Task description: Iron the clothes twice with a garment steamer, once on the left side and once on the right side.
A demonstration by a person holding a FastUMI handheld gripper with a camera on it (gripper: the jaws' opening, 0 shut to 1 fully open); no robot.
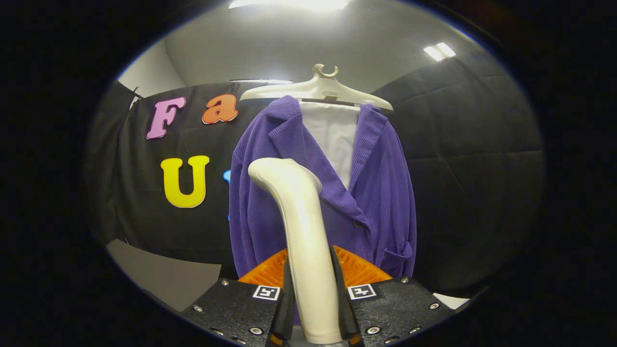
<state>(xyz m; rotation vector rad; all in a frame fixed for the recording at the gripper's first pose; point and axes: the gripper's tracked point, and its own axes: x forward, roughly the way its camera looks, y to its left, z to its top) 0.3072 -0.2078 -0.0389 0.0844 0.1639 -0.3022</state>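
Note:
A purple corduroy jacket (381, 193) hangs on a pale plastic hanger (318, 89), with a white lining (332, 140) showing between its lapels. My gripper (311, 294) is shut on the white garment steamer (301, 231); both fingers press on its handle from either side. The steamer rises from between the fingers, and its bent head sits in front of the jacket's left half, at about chest height. I cannot tell whether the head touches the cloth. A patch pocket (397, 255) shows low on the jacket's right side.
The booth's black cloth wall (472, 168) stands behind the jacket on both sides. A grey floor patch (164, 277) lies low to the left of the fingers. Ceiling lights (438, 50) shine overhead.

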